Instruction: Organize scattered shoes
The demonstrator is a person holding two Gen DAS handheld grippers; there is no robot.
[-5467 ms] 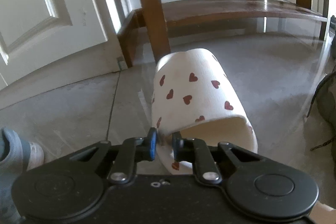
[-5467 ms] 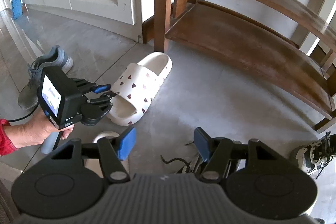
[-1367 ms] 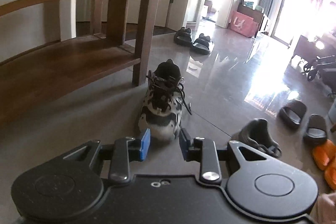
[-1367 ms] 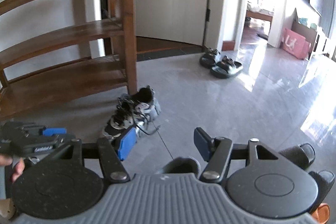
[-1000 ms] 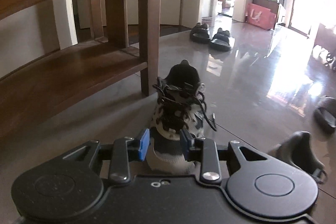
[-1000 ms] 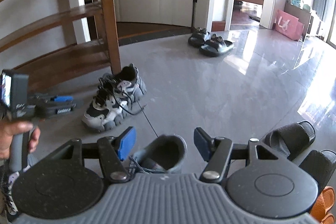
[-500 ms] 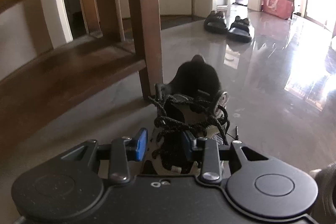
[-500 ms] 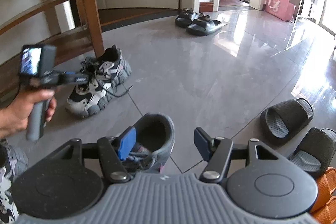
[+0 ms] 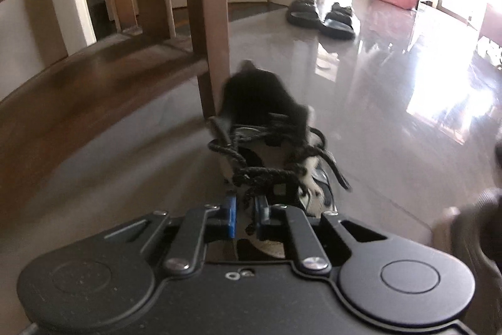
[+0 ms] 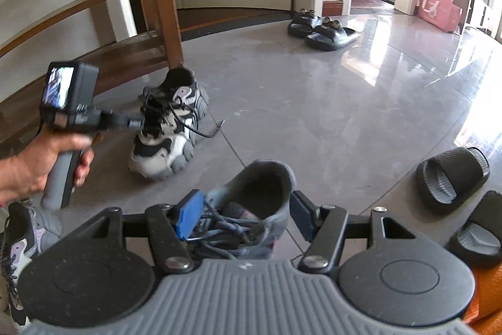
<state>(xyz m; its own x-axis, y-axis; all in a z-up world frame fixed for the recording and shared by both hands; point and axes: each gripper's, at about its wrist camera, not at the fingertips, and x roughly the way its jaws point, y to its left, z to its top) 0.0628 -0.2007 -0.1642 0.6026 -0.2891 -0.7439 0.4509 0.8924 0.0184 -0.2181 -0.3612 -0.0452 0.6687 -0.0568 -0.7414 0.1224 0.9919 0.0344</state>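
The right tool (image 10: pixel 244 217) hangs low over a grey sneaker (image 10: pixel 251 209) on the floor (image 10: pixel 329 115), its blue-padded fingers spread wide on either side of the shoe's laced upper and touching nothing. That sneaker's long axis runs away from the camera, heel collar at the far end, toe hidden under the tool body.

Farther left, a hand (image 10: pixel 40 165) holds the left tool (image 9: pixel 244 211), whose fingers are drawn close together with black laces between them; it appears clamped on the laces of the black-and-white sneaker (image 9: pixel 269 146). The blur leaves it unclear how firm that hold is. This shoe sits just beside the wooden post (image 9: pixel 210 21) of the shoe rack (image 10: pixel 94 5), toe toward the left tool and heel toward the post, its length lying roughly along the tool's line of sight.

My judgement: a hold on laces alone lets the shoe swing and tip, so a lift should be slow and kept low, clearing the post. The right tool would do better gripping the sneaker's collar wall than its loose laces.

Beyond, black slides (image 10: pixel 323 29) lie side by side near the doorway.
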